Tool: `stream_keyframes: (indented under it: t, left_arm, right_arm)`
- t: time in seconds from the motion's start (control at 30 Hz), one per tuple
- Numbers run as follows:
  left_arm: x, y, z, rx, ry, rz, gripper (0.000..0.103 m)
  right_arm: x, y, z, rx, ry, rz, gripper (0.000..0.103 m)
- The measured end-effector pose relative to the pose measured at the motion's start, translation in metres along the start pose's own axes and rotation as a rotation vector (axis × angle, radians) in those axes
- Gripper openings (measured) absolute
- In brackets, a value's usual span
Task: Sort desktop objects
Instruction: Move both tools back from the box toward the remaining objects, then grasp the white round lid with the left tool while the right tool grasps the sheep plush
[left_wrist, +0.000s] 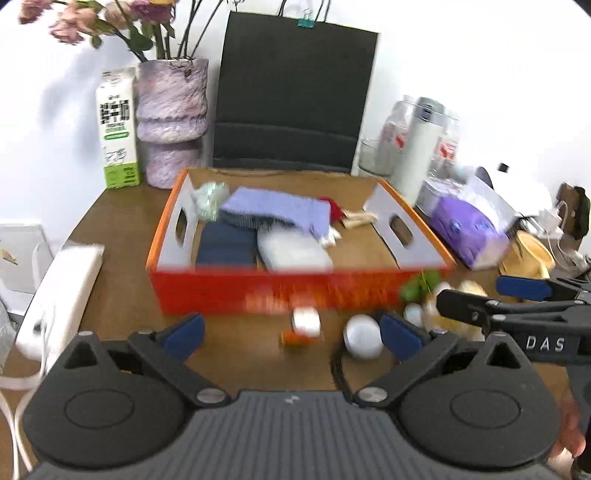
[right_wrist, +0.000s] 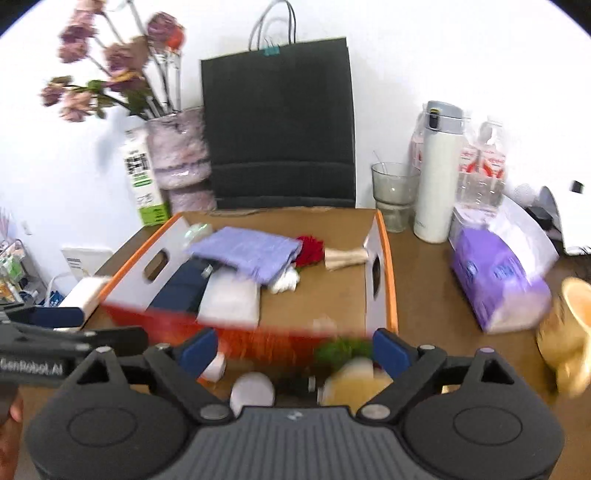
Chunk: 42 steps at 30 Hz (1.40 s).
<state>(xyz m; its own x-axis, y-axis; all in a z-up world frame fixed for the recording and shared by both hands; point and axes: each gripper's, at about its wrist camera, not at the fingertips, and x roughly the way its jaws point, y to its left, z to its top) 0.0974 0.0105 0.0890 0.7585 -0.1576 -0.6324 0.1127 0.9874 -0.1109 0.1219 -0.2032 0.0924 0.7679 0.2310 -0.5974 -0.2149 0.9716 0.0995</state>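
- Brown wooden desk (left_wrist: 110, 206) against a white wall carries everything; both views are blurred in the foreground.
- Nearest, the left gripper (left_wrist: 291, 332) has its blue pads spread wide with nothing between them touching either pad; below the gap lie a small white and orange item (left_wrist: 304, 325) and a white round puck (left_wrist: 362, 334) on the desk.
- Right gripper (right_wrist: 293, 350) also stands with its jaws apart, gripping nothing; under it sit the same white puck (right_wrist: 253, 391), a green leafy piece (right_wrist: 341, 350) and a pale yellow object (right_wrist: 354, 384), too smeared to identify.
- In the left wrist view the right gripper reaches in from the right edge, just beside the left one.
- Just beyond the grippers stands the orange box (left_wrist: 280, 288), open on top, with white inner end walls and cut handle holes.
- Inside it lie a lavender cloth (left_wrist: 277, 210) over a navy bundle (left_wrist: 227, 245), a white pack (left_wrist: 293, 251), a red tufted item (right_wrist: 310, 251) and a beige spool-like piece (right_wrist: 345, 258).
- Right of the box are a purple tissue pack (right_wrist: 495, 277) and a yellow cup (right_wrist: 569, 325).
- Left of it lies a white power strip (left_wrist: 62, 291).
- Farthest back stand a milk carton (left_wrist: 118, 129), a purple vase (left_wrist: 170, 118) with dried flowers, a black paper bag (left_wrist: 291, 96), a glass tumbler (right_wrist: 393, 192), a white flask (right_wrist: 436, 173) and clear water bottles (right_wrist: 484, 162).
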Motion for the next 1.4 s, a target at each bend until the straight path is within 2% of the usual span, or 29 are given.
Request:
stream_keyframes:
  t: [0.13, 0.3, 0.37, 0.47, 0.5, 0.57, 0.67, 0.87, 1.03, 1.17, 1.4]
  left_arm:
    - [-0.023, -0.003, -0.05, -0.052, 0.004, 0.013, 0.103]
    - [-0.048, -0.003, -0.121, -0.167, -0.007, 0.004, 0.103]
    - [-0.056, -0.007, -0.141, -0.15, -0.014, 0.006, 0.103]
    - [-0.063, -0.016, -0.158, -0.081, -0.062, 0.029, 0.103]
    - [-0.062, -0.019, -0.16, -0.061, -0.08, 0.045, 0.103]
    - [-0.058, -0.022, -0.159, -0.047, -0.068, 0.06, 0.103]
    - [-0.053, -0.02, -0.157, -0.056, -0.038, 0.034, 0.103]
    - [-0.057, -0.019, -0.164, -0.071, -0.052, 0.028, 0.103]
    - [-0.055, -0.02, -0.163, -0.062, -0.043, 0.035, 0.103]
    - [-0.057, -0.024, -0.164, -0.049, -0.054, 0.055, 0.103]
    - [-0.058, -0.027, -0.163, -0.023, -0.067, 0.044, 0.103]
  right_arm:
    - [-0.035, 0.003, -0.052, -0.003, -0.015, -0.045, 0.092]
    - [-0.074, 0.005, -0.121, 0.045, -0.02, 0.007, 0.092]
    - [-0.085, 0.008, -0.144, 0.003, -0.038, 0.013, 0.092]
    - [-0.095, 0.013, -0.164, -0.046, -0.068, -0.029, 0.092]
    - [-0.095, 0.012, -0.166, -0.05, -0.075, -0.026, 0.092]
    - [-0.093, 0.011, -0.168, -0.026, -0.076, -0.024, 0.092]
    - [-0.093, 0.007, -0.169, 0.009, -0.075, -0.026, 0.092]
    - [-0.096, 0.009, -0.184, 0.014, -0.082, 0.004, 0.092]
    - [-0.101, 0.015, -0.19, -0.023, -0.143, -0.009, 0.093]
    - [-0.101, 0.009, -0.187, 0.009, -0.139, -0.008, 0.093]
    - [-0.097, -0.001, -0.184, 0.073, -0.11, 0.022, 0.093]
